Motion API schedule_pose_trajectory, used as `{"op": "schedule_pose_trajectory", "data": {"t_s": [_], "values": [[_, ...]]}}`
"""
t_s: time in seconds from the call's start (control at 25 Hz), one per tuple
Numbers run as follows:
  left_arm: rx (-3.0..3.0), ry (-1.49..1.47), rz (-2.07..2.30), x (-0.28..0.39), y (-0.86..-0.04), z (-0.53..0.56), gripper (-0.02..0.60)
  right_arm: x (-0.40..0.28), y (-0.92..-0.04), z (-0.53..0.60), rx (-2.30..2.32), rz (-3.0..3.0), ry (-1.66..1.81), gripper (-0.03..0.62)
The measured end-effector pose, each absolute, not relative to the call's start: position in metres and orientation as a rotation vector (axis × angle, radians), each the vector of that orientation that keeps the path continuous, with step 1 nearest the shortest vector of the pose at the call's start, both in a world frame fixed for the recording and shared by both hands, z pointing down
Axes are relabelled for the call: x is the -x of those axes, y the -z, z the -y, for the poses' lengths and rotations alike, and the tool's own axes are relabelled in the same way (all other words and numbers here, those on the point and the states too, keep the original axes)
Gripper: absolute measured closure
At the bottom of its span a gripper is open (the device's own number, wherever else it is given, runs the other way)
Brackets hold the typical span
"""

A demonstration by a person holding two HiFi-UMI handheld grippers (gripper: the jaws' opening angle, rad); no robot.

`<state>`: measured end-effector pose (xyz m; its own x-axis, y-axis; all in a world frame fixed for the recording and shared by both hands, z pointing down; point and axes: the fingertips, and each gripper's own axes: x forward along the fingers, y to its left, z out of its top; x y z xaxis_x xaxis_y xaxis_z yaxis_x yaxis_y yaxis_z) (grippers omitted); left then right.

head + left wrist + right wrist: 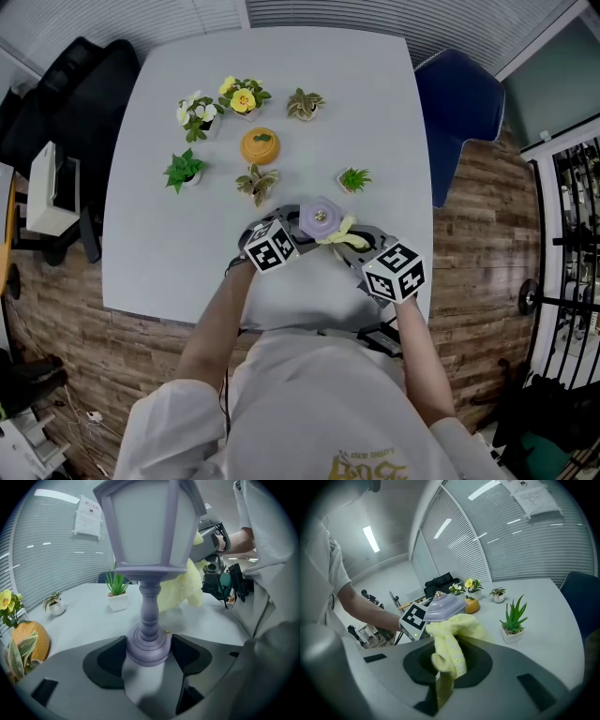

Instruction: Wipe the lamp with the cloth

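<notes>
A lilac lantern-shaped lamp (320, 218) stands upright near the table's front edge. My left gripper (149, 649) is shut on the lamp's round base (148, 645), jaws pressed to both sides. The lamp's shade (152, 524) fills the top of the left gripper view. My right gripper (446, 663) is shut on a pale yellow cloth (451, 641), which presses against the lamp's shade (445, 606) from the right. In the head view the cloth (339, 233) shows just right of the lamp, between the two marker cubes.
Several small potted plants (199, 114) and an orange gourd-shaped pot (261, 145) stand further back on the pale grey table (159, 244). A green succulent pot (513, 620) sits right of the lamp. A blue chair (459, 108) stands at the table's right.
</notes>
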<state>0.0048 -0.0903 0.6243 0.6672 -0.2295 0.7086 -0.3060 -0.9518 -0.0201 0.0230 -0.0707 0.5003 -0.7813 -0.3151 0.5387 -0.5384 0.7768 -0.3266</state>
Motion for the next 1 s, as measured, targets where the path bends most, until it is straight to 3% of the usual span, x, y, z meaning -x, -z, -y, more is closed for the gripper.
{"op": "schedule_pose_trajectory", "data": {"t_s": [1.0], "values": [[-2.778, -1.157, 0.449, -0.005, -0.625, 0.091, 0.279, -0.036, -0.491, 0.104, -0.823, 2.543, -0.695, 0.563]]}}
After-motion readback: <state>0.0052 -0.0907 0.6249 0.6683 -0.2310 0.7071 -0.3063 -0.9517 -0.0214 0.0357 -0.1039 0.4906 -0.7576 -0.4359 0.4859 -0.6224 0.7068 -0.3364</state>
